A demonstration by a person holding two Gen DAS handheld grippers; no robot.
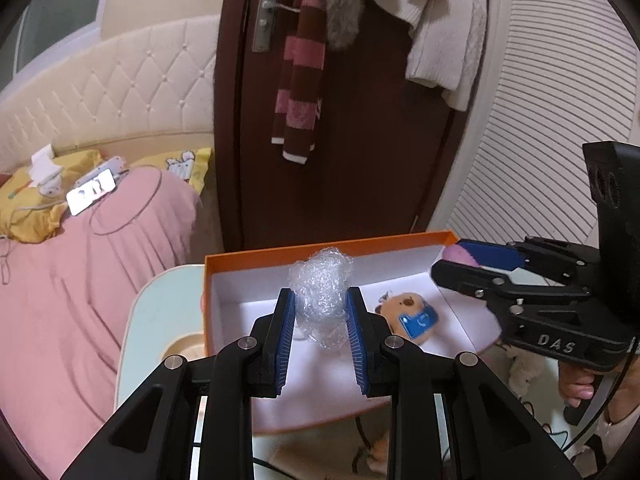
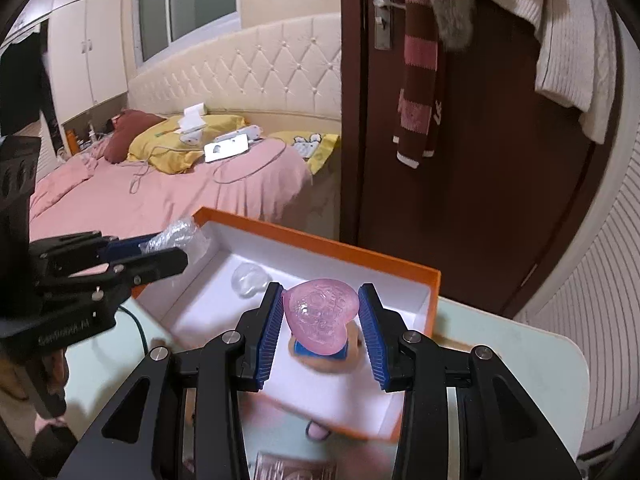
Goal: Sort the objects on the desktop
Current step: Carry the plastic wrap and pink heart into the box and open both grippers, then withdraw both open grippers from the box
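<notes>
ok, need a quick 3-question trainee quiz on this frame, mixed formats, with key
1. Multiple choice: what does the left gripper hold? A) a pink translucent heart-shaped piece B) a crumpled wad of clear bubble wrap C) a striped scarf
2. True or false: the orange cardboard box with the white inside already holds a small brown plush toy with a blue patch.
3. Fill in: the right gripper is closed on the ____.

Key:
1. B, the crumpled wad of clear bubble wrap
2. True
3. pink translucent heart-shaped piece
</notes>
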